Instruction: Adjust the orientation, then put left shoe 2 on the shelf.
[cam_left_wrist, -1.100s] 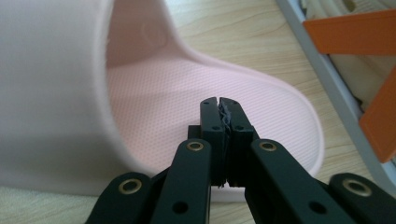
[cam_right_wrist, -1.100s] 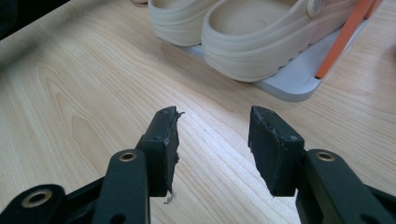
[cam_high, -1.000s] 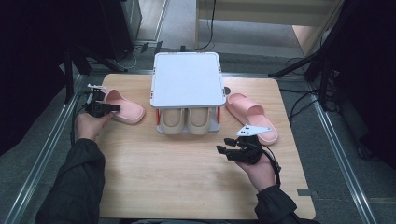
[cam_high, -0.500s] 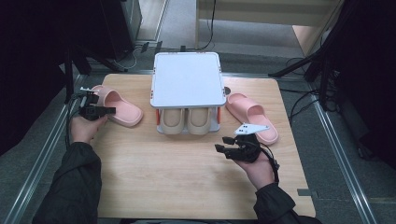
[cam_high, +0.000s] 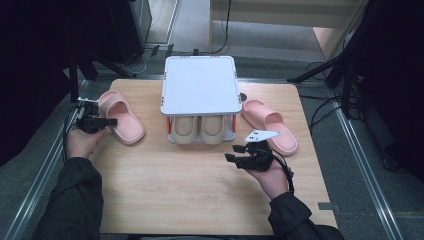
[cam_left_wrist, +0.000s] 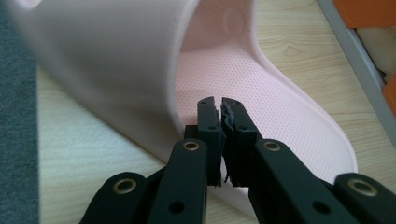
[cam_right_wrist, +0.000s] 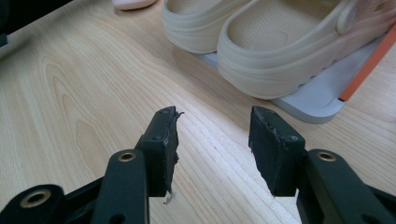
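A pink slipper (cam_high: 122, 120) lies at the table's left, toe to the back left. My left gripper (cam_high: 112, 121) comes at it from the left and is shut on its near side, just behind the strap. In the left gripper view the jaws (cam_left_wrist: 220, 100) stand almost together over the slipper (cam_left_wrist: 280, 107), whose strap rises at the left. A second pink slipper (cam_high: 270, 125) lies to the right of the rack. My right gripper (cam_high: 231, 152) hovers open in front of it, and nothing is between its fingers (cam_right_wrist: 212, 123).
A small rack with a white top (cam_high: 200, 85) stands at the table's back middle. A pair of beige clogs (cam_high: 200, 127) sits on its lower shelf (cam_right_wrist: 317, 105). Bare wooden table (cam_high: 200, 195) stretches in front. Dark stands and cables surround the table.
My left hand has drawn back to the left, and the left pink slipper has slid and turned with it. The right hand and gripper have stayed in place.
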